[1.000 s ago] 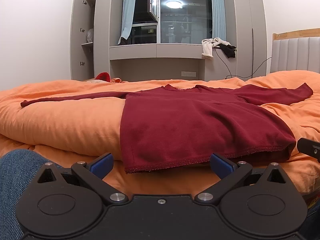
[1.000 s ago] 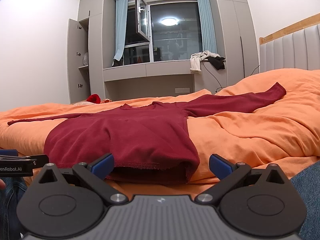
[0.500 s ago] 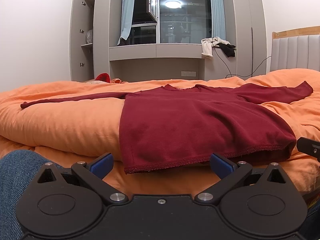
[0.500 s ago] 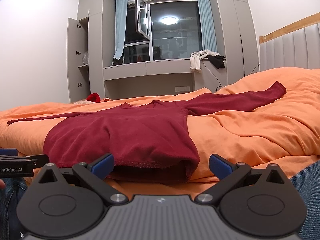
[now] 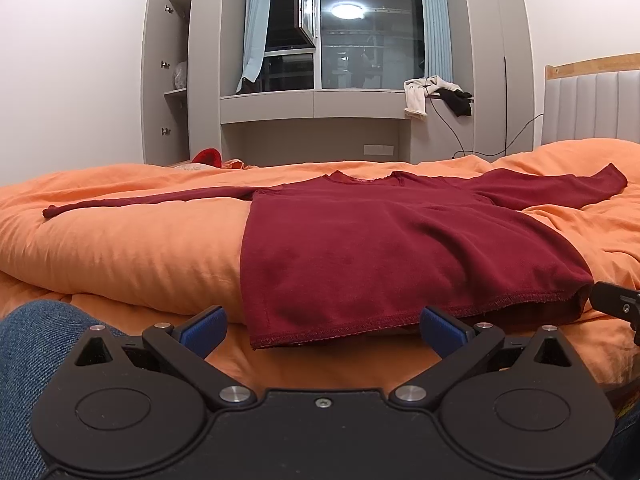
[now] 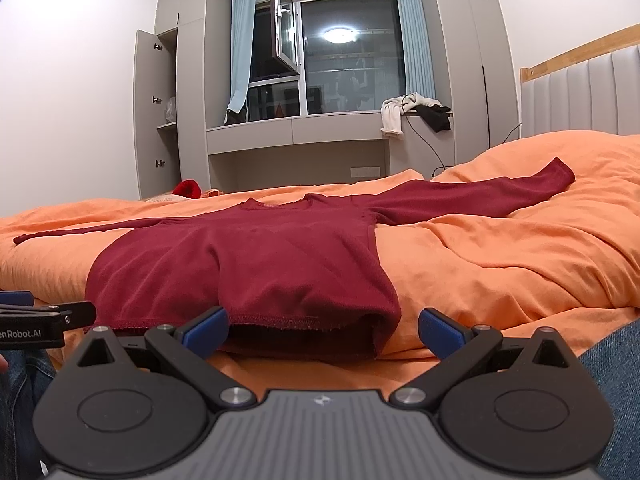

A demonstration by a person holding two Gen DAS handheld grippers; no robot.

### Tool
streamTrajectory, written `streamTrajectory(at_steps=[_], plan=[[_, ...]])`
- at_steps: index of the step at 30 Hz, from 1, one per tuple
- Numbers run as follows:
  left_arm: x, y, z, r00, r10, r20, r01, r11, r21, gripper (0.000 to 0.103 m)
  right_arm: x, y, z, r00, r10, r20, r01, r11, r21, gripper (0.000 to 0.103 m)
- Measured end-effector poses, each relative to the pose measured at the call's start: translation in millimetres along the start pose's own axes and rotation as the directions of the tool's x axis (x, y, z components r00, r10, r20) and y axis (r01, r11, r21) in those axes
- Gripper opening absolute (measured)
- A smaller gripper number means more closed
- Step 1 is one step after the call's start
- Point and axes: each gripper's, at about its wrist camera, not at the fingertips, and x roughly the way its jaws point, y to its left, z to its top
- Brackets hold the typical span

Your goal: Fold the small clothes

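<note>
A dark red long-sleeved shirt (image 5: 380,248) lies flat on the orange bed (image 5: 120,248), sleeves spread left and right, hem toward me. It also shows in the right wrist view (image 6: 248,268). My left gripper (image 5: 322,330) is open and empty, just short of the hem's left part. My right gripper (image 6: 322,330) is open and empty, just short of the hem's right corner. The right gripper's tip (image 5: 616,306) shows at the right edge of the left wrist view; the left gripper's side (image 6: 36,320) shows at the left of the right wrist view.
A padded headboard (image 6: 580,96) stands at the right. Grey cabinets and a window ledge with clothes (image 5: 436,94) lie beyond the bed. A red item (image 5: 208,158) sits at the bed's far edge. My jeans-clad knees (image 5: 36,340) are near the grippers.
</note>
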Motion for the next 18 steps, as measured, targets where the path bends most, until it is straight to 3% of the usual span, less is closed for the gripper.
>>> streamTrajectory(at_steps=[18], plan=[[7.6,-3.4,-0.5,1.000,-0.007,-0.022,0.007,1.000,0.019,0.102,3.8,-2.8,0.5,1.000,-0.018,-0.010,0.018,1.000,0.015,0.103]])
